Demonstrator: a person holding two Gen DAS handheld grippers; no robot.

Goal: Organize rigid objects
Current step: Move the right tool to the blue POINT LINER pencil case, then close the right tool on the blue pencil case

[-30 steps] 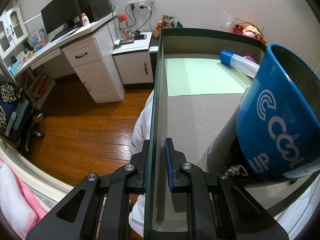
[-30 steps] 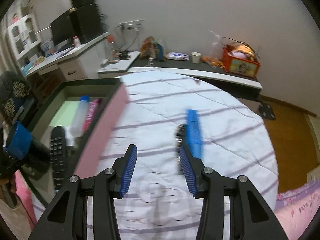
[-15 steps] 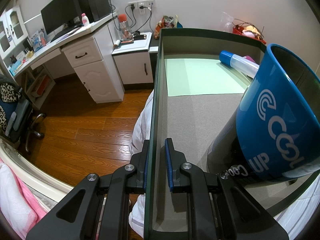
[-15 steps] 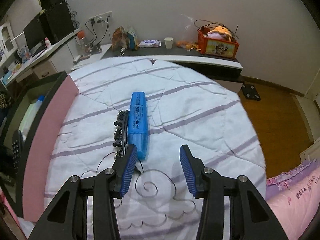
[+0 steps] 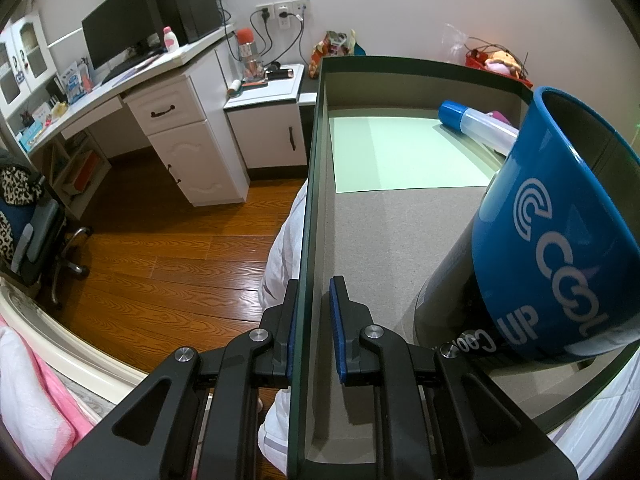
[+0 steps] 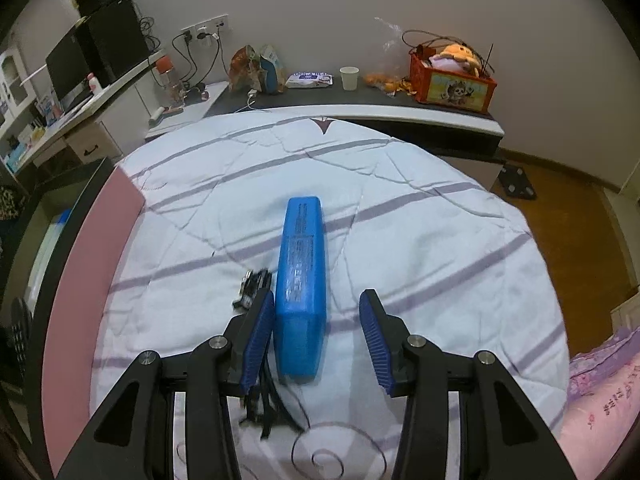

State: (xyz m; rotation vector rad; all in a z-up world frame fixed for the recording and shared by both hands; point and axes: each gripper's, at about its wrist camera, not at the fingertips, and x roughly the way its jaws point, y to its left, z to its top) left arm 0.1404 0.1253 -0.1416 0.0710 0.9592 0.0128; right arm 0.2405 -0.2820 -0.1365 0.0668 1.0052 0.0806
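Observation:
My left gripper (image 5: 314,300) is shut on the left wall of a dark green box (image 5: 310,184), one finger each side. Inside the box stand a blue "Cool Up" mug (image 5: 560,248), a clear bottle with a blue cap (image 5: 472,124) and a pale green sheet (image 5: 400,156). My right gripper (image 6: 316,312) is open over the bed, its fingers either side of the near end of a long blue case (image 6: 302,276) lying on the quilt. A black cabled object (image 6: 252,288) lies just left of the case, by the left finger.
The box's pink outer wall (image 6: 92,280) lies at the left of the white striped quilt (image 6: 420,240). A black remote (image 6: 20,332) lies in the box. A dark shelf (image 6: 360,96) with a red crate runs behind the bed. A white desk (image 5: 160,92) and wood floor lie left.
My right gripper has swung from the box side toward the bed's middle and come down around the blue case. The left gripper and box have not moved.

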